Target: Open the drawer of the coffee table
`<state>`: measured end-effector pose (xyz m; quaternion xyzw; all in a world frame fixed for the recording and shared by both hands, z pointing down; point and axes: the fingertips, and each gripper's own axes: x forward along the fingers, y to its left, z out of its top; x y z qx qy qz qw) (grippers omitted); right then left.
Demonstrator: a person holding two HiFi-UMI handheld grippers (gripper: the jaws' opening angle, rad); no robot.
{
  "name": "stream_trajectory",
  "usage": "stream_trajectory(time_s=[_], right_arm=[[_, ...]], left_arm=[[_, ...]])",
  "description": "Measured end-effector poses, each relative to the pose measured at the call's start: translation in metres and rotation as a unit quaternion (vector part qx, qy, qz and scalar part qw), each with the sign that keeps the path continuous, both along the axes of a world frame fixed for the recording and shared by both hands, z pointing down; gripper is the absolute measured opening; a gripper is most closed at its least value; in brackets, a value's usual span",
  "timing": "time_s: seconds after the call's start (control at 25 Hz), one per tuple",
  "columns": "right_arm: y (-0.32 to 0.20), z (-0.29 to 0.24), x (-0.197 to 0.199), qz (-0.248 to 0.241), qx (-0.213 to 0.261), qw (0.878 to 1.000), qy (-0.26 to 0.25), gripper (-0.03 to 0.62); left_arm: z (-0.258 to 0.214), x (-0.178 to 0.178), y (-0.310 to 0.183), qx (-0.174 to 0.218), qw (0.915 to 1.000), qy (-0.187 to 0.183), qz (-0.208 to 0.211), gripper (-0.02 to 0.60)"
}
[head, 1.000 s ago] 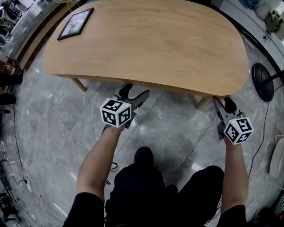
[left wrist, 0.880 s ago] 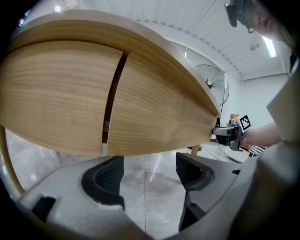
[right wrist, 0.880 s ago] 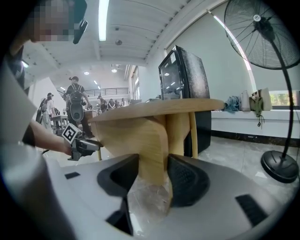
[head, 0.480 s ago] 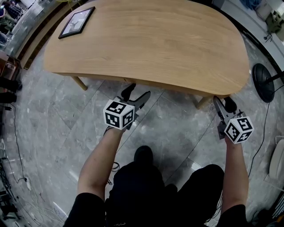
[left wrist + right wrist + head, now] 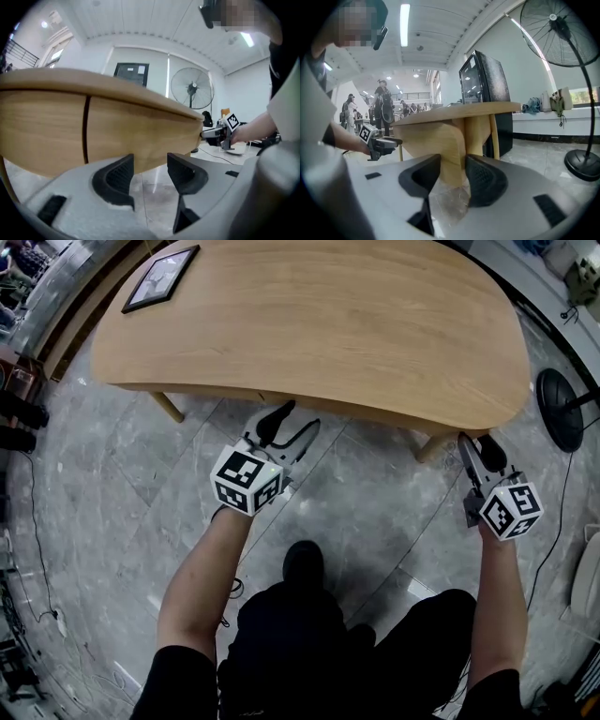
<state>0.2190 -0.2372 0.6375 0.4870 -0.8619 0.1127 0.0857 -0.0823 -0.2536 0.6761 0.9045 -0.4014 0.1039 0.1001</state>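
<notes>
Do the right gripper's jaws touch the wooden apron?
Cannot tell. Right gripper view: the right gripper, jaws just closing, straddles the apron; neither gap nor contact is plain.

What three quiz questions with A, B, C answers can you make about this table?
1. Where is the frame?
A) on the far left corner of the table
B) on a shelf
C) under the table

2. What colour is the table top?
A) blue
B) light wood
C) black

3. How is the drawer?
A) pulled halfway out
B) taken right out
C) shut

Answers:
1 A, the frame lies flat on the top at that corner.
2 B, the top shows pale wood grain all over.
3 C, the drawer front sits level with the wood beside it, and nothing sticks out from under the top.
</notes>
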Motion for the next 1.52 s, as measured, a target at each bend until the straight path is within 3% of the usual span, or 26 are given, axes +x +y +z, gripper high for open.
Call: stream_trajectory(time_s=[0.08,0.2,0.32,0.52,0.88,1.16,1.44,1.52], right_arm=[[-0.001,-0.002,0.002,0.001,0.002,1.0,-0.014,0.171],[0.0,-0.002,0.002,0.005,0.005,1.0,-0.012,0.171],[0.0,0.0,0.001,0.005,0.005,1.0,-0.009,0.176],[0.0,0.001,0.002,0.007,-0.001,1.0,-0.009,0.183],[-0.001,-0.001,-0.001,0.008,-0.01,1.0,-0.017,0.187],[0.002,-0.018,0.006,-0.011,-0.006,0.998,-0.068,0.137],[-0.001,-0.001,-0.003,-0.036,0.004,0.998,0.057,0.149],[-0.002,0.011,-0.004,-0.033,-0.009,0.997,0.065,0.167]], left_arm=[[-0.01,0.009,0.001,0.002,0.9999,0.002,0.011,0.255],[0.008,0.005,0.01,-0.017,0.9992,-0.026,0.024,0.309],[0.024,-0.013,0.009,-0.043,0.9985,-0.035,0.001,0.34],[0.047,-0.036,-0.004,-0.094,0.9948,0.005,-0.038,0.354],[0.038,-0.038,-0.02,-0.071,0.9949,0.052,-0.049,0.347],[0.032,-0.035,-0.021,-0.069,0.9922,0.089,-0.054,0.365],[0.036,-0.04,-0.019,-0.064,0.9946,0.071,-0.041,0.367],[0.036,-0.041,-0.018,-0.066,0.9949,0.065,-0.04,0.36]])
